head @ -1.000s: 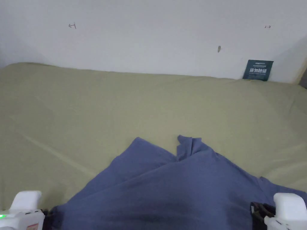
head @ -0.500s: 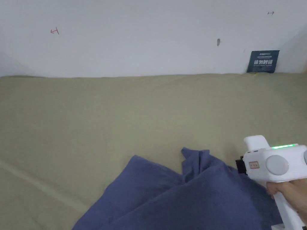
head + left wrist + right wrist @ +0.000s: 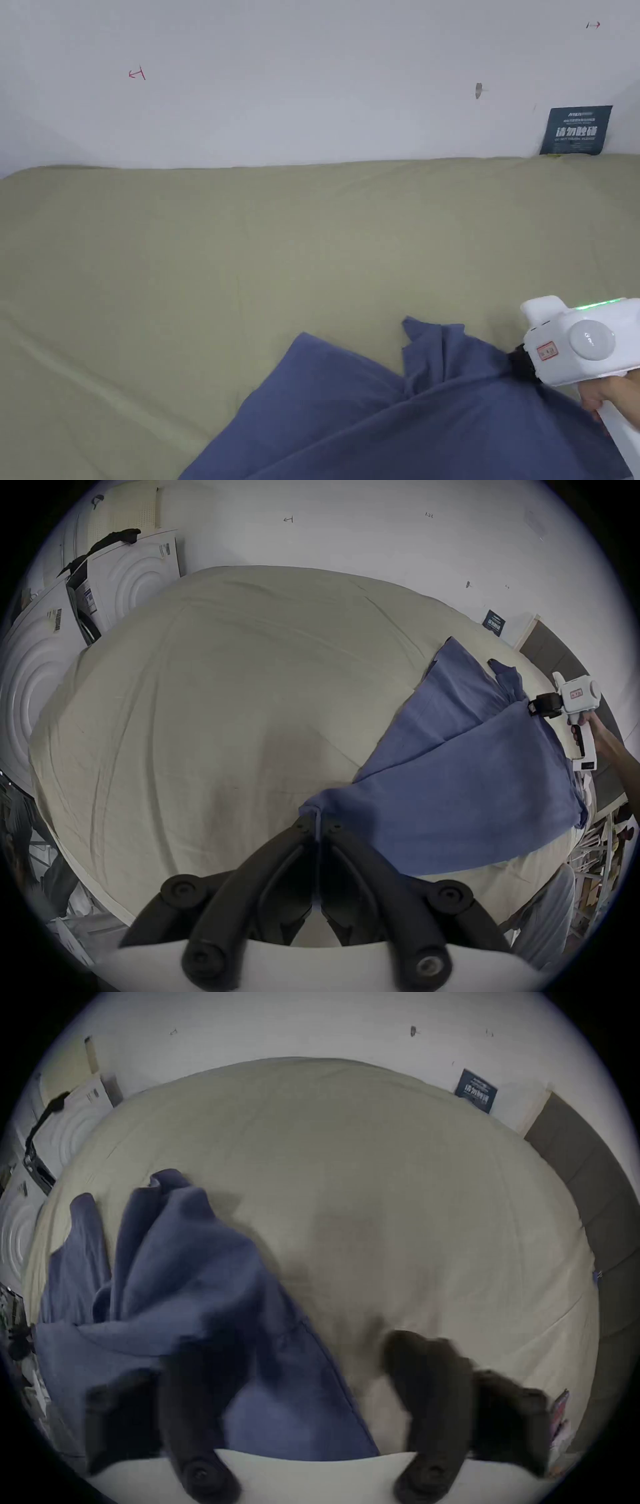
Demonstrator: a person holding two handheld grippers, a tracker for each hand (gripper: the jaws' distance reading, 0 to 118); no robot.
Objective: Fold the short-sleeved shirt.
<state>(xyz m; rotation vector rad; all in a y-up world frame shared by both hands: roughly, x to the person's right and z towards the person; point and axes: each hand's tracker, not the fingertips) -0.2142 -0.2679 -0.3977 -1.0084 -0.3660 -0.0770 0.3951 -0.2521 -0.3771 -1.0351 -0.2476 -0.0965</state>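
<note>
A blue short-sleeved shirt lies crumpled on the olive bed sheet, at the near right. My left gripper is shut on one corner of the shirt and holds it up off the sheet. Over the shirt's far right edge is my right gripper, a white body with a hand on its grip. In the right gripper view its jaws stand wide apart and blurred, and the shirt drapes over the left jaw and runs between them. The left gripper view shows the right gripper at the shirt's far corner.
The sheet runs wide and bare to the left and far side, up to a white wall. A dark sign leans at the back right. White moulded panels stand past the bed's left end. A dark padded panel borders the right side.
The right gripper has gone from the shirt's near edge up to its far right side. The left gripper has dropped out of the head view, which has also shifted.
</note>
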